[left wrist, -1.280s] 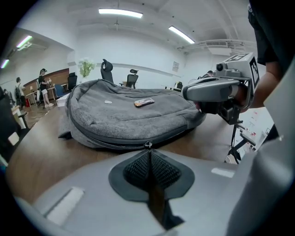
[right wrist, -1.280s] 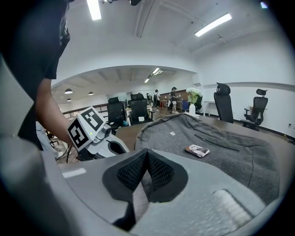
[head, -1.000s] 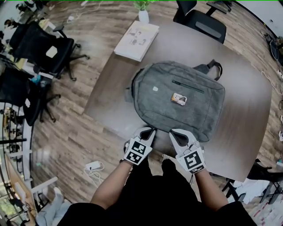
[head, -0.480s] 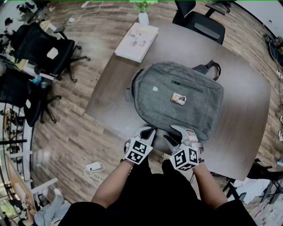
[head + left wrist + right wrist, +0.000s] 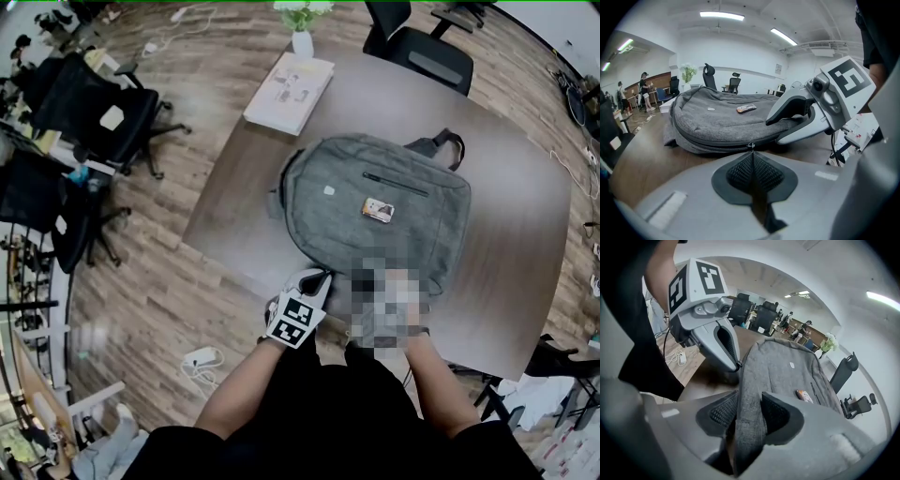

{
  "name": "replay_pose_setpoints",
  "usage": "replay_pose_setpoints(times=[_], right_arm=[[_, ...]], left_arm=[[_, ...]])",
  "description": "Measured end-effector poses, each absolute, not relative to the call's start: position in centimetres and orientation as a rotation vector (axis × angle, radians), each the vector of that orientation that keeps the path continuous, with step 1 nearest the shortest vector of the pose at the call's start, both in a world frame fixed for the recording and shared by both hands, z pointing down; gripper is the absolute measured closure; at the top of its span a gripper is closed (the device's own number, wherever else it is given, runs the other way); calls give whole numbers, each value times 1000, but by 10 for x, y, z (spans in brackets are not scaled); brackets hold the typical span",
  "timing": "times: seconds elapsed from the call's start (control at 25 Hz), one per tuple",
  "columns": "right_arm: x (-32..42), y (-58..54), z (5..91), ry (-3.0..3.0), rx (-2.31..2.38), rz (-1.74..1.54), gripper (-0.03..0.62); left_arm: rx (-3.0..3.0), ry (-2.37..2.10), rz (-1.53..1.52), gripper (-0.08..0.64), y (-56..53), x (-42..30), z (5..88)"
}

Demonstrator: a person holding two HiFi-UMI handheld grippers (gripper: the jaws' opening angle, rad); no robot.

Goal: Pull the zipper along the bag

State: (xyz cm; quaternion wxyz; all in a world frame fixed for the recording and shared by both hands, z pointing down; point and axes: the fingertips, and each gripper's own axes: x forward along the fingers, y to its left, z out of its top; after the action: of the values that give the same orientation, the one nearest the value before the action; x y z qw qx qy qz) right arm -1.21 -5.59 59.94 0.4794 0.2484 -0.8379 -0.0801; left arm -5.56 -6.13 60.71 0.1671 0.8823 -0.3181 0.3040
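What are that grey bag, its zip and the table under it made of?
The backpack: woven fabric, matt heathered grey, soft folds; likely polyester or canvas. The zipper: dark teeth, small shiny pull, probably metal. The table: dark brown, smooth, faint sheen; wood or laminate, can't tell.

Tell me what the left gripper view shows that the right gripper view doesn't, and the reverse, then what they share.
Left gripper view only: the zipper running along the grey backpack's side to the zipper pull, seen head-on in the shut left tongs. Right gripper view only: the right tongs, which have just been closing, pinching a fold of the backpack's edge. Both: the backpack and the small packet on top.
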Motion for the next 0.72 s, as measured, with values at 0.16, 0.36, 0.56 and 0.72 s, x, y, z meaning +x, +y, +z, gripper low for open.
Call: replay_pose_setpoints(times=[0.16,0.36,0.56,0.72], right_arm=[[-11,-57,598,-2036,620,-199,470],[-9,-56,597,-2005,630,-206,488],[-4,-52,596,-1984,630,-235,489],[-1,-48,594,-1972,631,-253,492]], left_arm=[[2504,-919,876,535,-63,-58,606],[2472,-948,896,535,-63,-60,606],[2466,-956,883,534,-63,-65,606],[2434,-997,870,534,-71,-84,606]])
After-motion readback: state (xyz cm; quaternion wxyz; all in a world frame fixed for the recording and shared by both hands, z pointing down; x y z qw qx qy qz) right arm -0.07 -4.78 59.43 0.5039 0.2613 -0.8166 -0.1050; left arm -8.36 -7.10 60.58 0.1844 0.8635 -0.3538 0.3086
